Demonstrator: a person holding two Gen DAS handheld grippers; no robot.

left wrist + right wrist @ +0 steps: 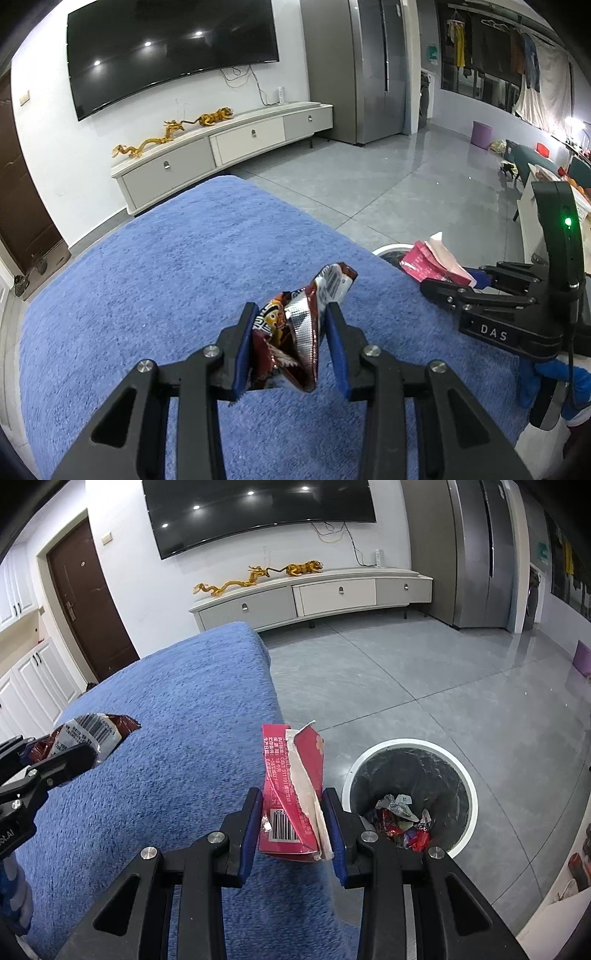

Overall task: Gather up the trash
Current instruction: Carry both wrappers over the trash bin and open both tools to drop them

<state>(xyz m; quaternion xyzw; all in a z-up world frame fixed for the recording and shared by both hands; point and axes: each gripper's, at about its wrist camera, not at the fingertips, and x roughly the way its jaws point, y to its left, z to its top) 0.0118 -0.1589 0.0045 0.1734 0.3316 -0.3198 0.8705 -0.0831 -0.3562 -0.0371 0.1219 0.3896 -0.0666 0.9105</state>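
Note:
My left gripper (291, 314) is shut on a crumpled dark red snack wrapper (295, 332) and holds it above the blue cloth-covered surface (166, 280). The wrapper also shows in the right wrist view (88, 734), at the far left. My right gripper (291, 799) is shut on a torn red carton (291, 794) and holds it over the right edge of the blue surface (166, 720), beside the bin. In the left wrist view the right gripper (443, 282) holds the red carton (424, 260) at the right. A white-rimmed trash bin (469, 786) with a black liner stands on the floor and holds several wrappers (402, 823).
A grey tiled floor (424, 683) spreads to the right. A low TV cabinet (314, 594) with gold figurines and a wall TV (258, 509) stand at the back. A grey fridge (480, 554) is at the back right, a brown door (88, 602) at the left.

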